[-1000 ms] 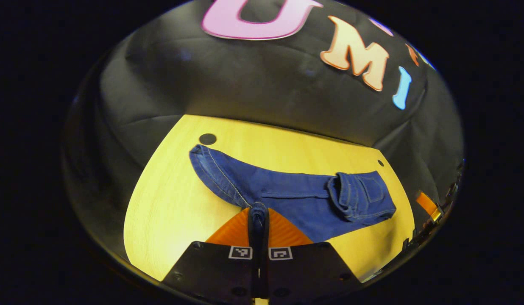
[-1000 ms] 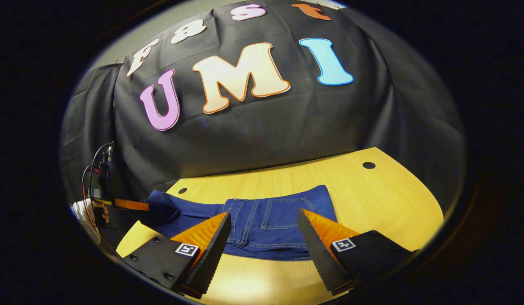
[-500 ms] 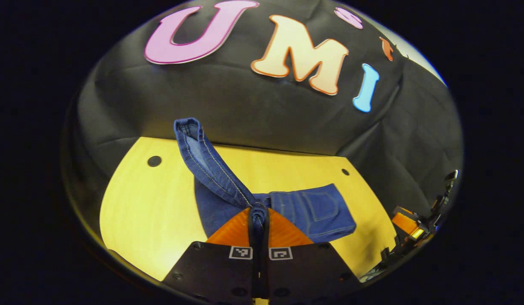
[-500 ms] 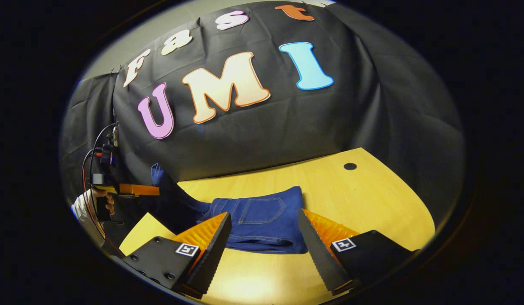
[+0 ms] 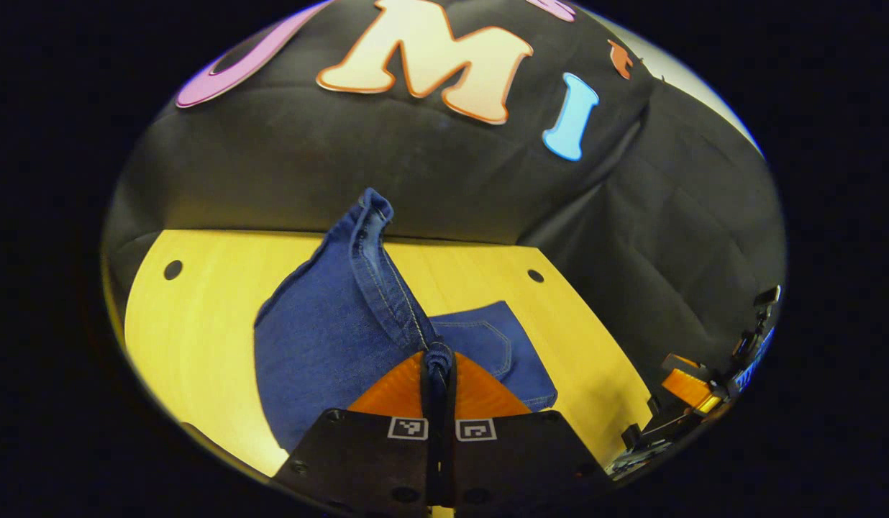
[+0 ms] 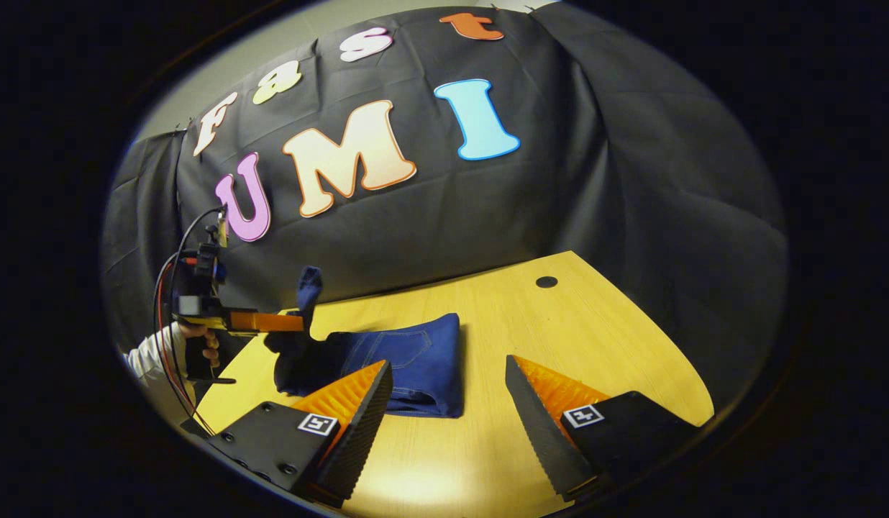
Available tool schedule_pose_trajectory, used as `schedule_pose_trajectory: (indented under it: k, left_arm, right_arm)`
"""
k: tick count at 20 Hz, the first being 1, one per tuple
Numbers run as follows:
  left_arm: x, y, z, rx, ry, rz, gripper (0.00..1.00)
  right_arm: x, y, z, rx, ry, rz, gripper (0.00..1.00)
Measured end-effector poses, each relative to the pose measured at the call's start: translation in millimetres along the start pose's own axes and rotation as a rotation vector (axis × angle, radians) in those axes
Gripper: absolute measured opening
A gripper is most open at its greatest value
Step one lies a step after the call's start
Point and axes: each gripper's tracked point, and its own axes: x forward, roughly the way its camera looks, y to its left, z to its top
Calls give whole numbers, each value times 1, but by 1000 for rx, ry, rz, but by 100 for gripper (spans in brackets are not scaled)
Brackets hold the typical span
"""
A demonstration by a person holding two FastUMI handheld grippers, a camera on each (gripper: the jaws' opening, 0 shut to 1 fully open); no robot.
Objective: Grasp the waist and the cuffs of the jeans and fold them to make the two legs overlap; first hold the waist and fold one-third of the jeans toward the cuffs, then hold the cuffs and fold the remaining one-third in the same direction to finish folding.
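Left gripper (image 5: 439, 360) pinches jeans (image 5: 322, 338) cuff aloft (table (image 6: 595, 338) right side bare).

Blue jeans (image 5: 322, 338), part-folded on table, cuff end (image 5: 369, 205) lifted upright.

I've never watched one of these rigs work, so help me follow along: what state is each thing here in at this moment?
Blue denim jeans: partly folded, waist part flat on the table, cuff end lifted off it.
Left gripper: shut on the lifted denim, held up by a hand.
Right gripper: open, holding nothing, hovering above the table.
Yellow wooden table: bears the jeans.
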Motion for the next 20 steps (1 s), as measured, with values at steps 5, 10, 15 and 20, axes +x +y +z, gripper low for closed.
schedule_pose_trajectory:
  k: [5, 10, 15, 20]
  left_arm:
    - [60, -23, -32, 12, 63, 2, 0]
    - [85, -16, -60, -15, 85, 47, 0]
    - [49, -37, -43, 49, -61, 59, 51]
    - [-60, -51, 6, 147, -337, 192, 92]
  right_arm:
    - [-7, -22, 7, -9, -6, -22, 98]
    - [-1, -15, 11, -22, -10, 21, 98]
    - [15, 19, 25, -99, -34, 152, 98]
    - [-1, 77, 61, -142, -166, 240, 98]
